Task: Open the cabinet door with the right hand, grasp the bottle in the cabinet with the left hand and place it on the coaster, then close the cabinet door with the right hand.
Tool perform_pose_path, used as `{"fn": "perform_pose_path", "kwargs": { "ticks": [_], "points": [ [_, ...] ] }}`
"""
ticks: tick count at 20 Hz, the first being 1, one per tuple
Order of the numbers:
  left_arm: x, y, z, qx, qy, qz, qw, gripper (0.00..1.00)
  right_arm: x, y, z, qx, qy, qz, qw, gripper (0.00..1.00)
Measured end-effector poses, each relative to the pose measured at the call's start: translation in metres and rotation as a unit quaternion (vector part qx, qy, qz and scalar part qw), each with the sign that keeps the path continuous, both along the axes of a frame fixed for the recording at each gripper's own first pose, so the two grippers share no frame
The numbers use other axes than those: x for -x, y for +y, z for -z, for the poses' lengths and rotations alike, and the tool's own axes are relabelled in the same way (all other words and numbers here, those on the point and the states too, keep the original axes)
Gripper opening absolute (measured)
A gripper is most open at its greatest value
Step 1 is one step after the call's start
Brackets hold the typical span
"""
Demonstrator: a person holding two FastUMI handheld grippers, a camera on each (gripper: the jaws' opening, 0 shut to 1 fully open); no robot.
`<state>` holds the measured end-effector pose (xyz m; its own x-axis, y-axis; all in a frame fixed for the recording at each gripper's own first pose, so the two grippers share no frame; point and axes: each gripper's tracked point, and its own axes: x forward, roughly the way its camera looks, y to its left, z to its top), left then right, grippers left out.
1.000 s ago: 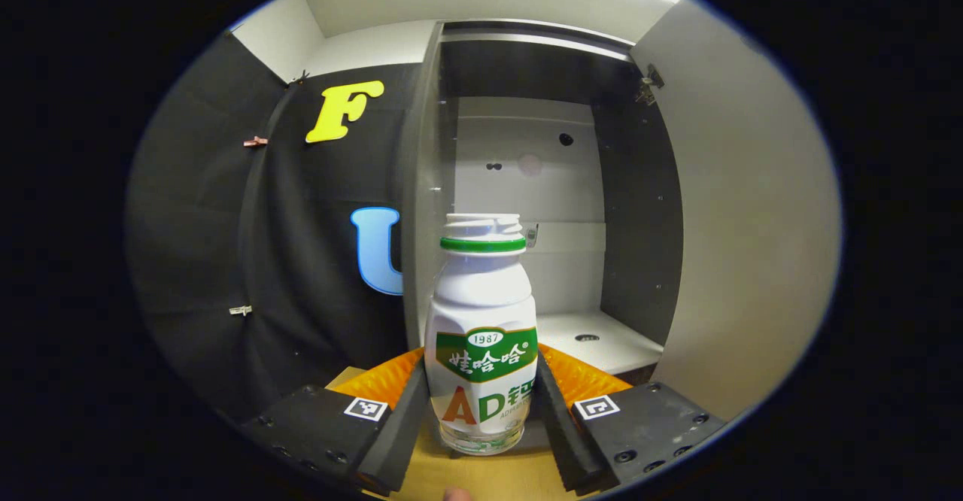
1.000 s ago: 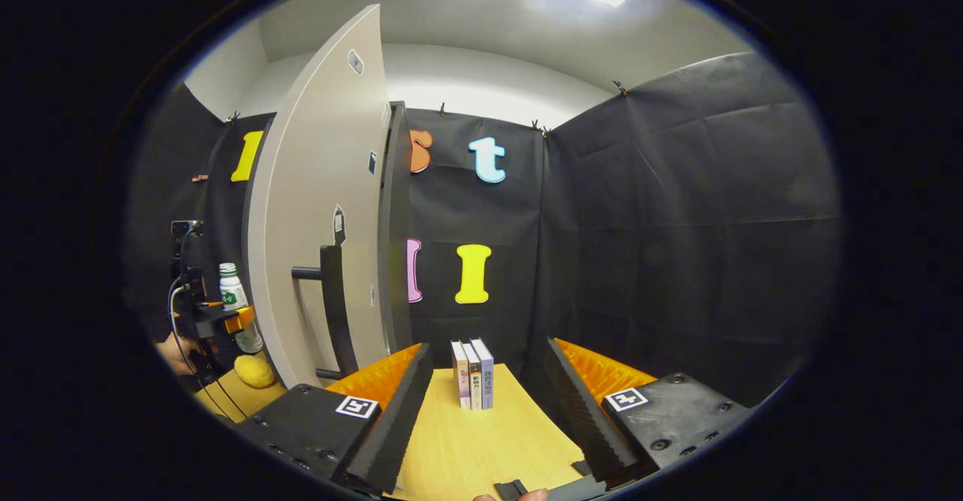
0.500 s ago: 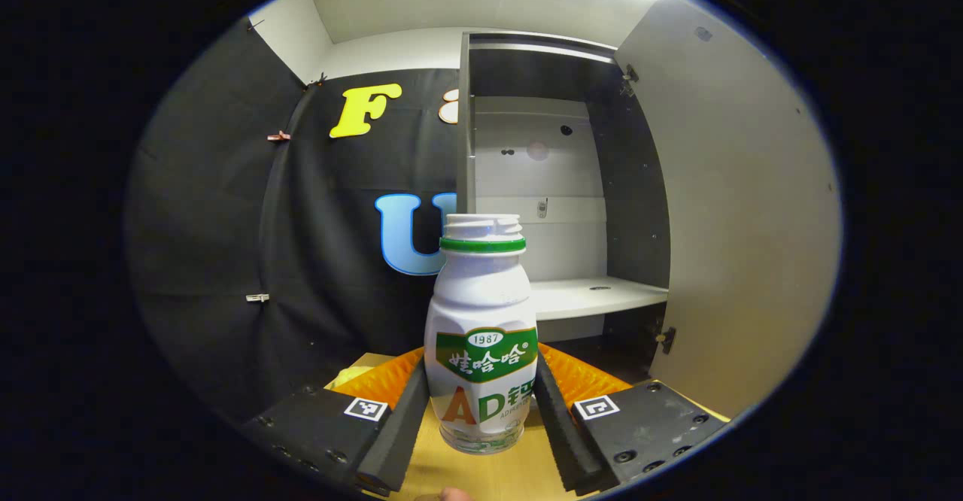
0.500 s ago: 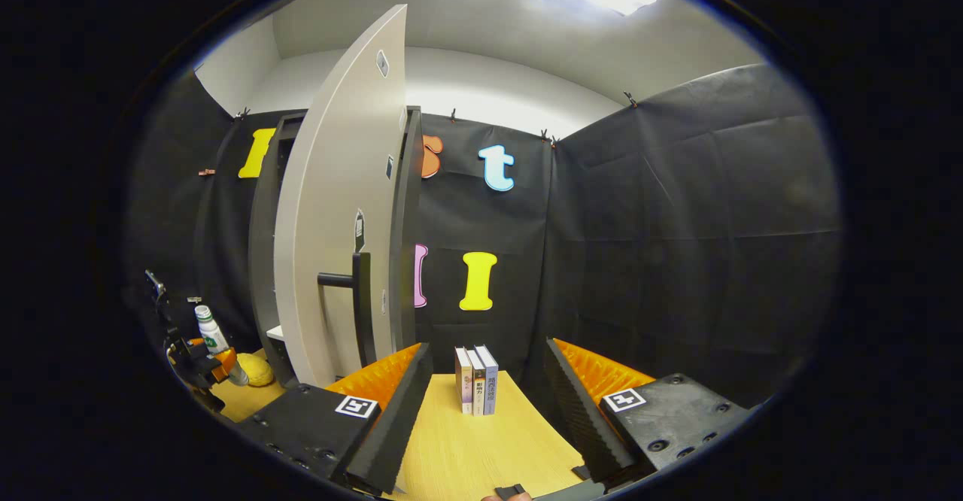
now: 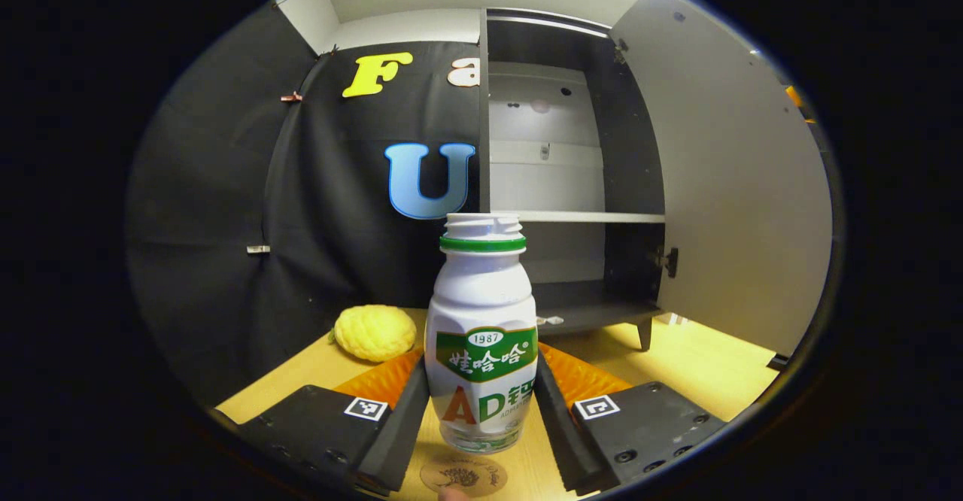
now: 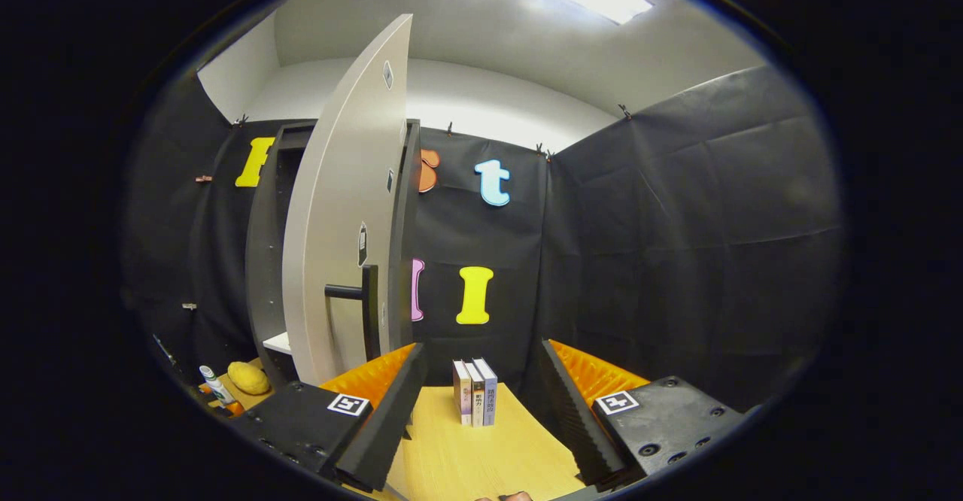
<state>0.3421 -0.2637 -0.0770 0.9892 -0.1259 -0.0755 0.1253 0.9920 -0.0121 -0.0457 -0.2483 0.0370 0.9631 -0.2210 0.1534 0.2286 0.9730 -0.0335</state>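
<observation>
My left gripper (image 5: 481, 418) is shut on a white bottle (image 5: 481, 335) with a green ring and label, held upright just above the table. A round brown coaster (image 5: 463, 476) lies right under the bottle's base. Behind stands the dark cabinet (image 5: 557, 185) with its grey door (image 5: 722, 177) swung open to the right. In the right gripper view, my right gripper (image 6: 474, 418) is open with nothing between its fingers. The open door (image 6: 342, 207) and its black handle (image 6: 361, 309) stand to its upper left. The bottle (image 6: 214, 384) appears small at far left.
A yellow lumpy fruit (image 5: 374, 332) (image 6: 248, 377) lies on the wooden table (image 5: 700, 365) left of the cabinet. Three small books (image 6: 474, 403) stand upright on the table ahead of the right gripper. Black cloth walls close the booth.
The left gripper has drawn back from the cabinet and come down with the bottle; the coaster now shows under it. The right gripper has tilted up slightly and stays open.
</observation>
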Motion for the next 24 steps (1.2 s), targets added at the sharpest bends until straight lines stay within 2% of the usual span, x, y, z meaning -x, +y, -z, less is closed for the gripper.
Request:
{"fn": "perform_pose_path", "kwargs": {
  "ticks": [4,16,18,21,24],
  "points": [
    [0.001,-0.003,0.003,-0.004,0.016,0.012,1.0,0.75,0.003,-0.003,0.002,-0.023,-0.007,0.014,1.0,0.93],
    [0.002,-0.002,0.0,-0.001,0.03,0.03,0.999,0.77,0.01,0.002,0.005,-0.011,-0.003,0.044,0.999,0.93],
    [-0.004,-0.005,0.007,-0.005,0.035,0.035,0.999,0.79,0.009,0.003,0.005,-0.015,-0.002,0.045,0.999,0.93],
    [-0.007,-0.018,0.019,-0.005,0.045,0.044,0.998,0.96,0.003,0.007,0.005,-0.036,0.003,0.039,0.999,0.93],
    [0.002,-0.01,0.009,-0.004,0.054,0.039,0.998,0.96,-0.003,0.009,0.003,-0.042,0.007,0.035,0.998,0.93]
  ]
}}
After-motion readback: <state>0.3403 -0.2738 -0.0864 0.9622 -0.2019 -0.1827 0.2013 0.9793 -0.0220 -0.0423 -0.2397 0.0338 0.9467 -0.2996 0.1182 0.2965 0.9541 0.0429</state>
